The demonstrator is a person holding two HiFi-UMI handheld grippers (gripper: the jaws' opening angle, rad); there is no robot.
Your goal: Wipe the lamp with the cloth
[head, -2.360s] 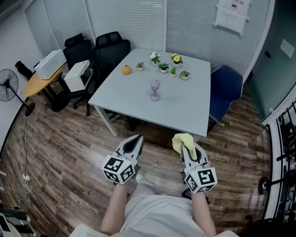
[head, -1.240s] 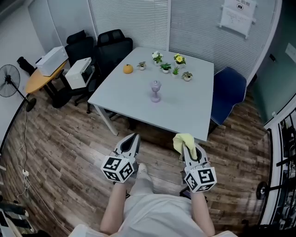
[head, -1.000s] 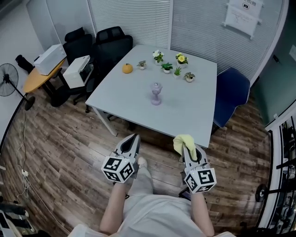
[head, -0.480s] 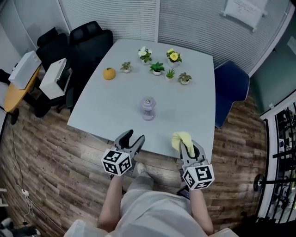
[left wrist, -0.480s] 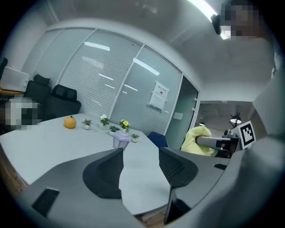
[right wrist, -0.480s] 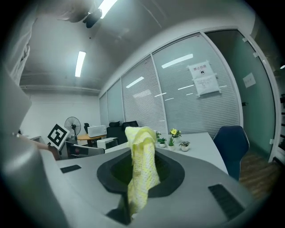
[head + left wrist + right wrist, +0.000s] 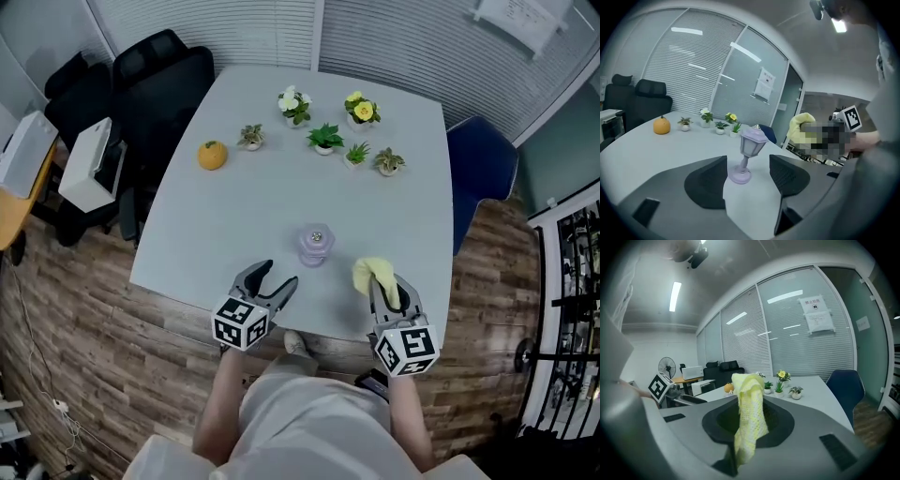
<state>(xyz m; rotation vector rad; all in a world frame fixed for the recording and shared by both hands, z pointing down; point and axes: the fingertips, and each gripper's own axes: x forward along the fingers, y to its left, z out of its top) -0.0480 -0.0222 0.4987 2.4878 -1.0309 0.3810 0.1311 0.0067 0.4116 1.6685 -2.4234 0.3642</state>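
A small lilac lantern-shaped lamp (image 7: 315,245) stands upright on the white table (image 7: 253,211), near its front edge. My left gripper (image 7: 269,278) is just left of and in front of the lamp, its jaws opening with nothing between them; in the left gripper view the lamp (image 7: 748,153) stands a little beyond the gap of the gripper (image 7: 747,174). My right gripper (image 7: 385,287) is right of the lamp, shut on a yellow knitted cloth (image 7: 372,273) that sticks up from its jaws. In the right gripper view the cloth (image 7: 749,413) hangs between the jaws of the gripper (image 7: 748,423).
Several small potted plants (image 7: 324,138) and an orange pumpkin ornament (image 7: 212,155) stand at the table's far side. Black office chairs (image 7: 155,89) are at the left, a blue chair (image 7: 484,159) at the right. A side desk with white boxes (image 7: 89,164) is far left.
I have walked up to the table, so both grippers now reach over its front edge on either side of the lamp. The left jaws went from shut to wide apart.
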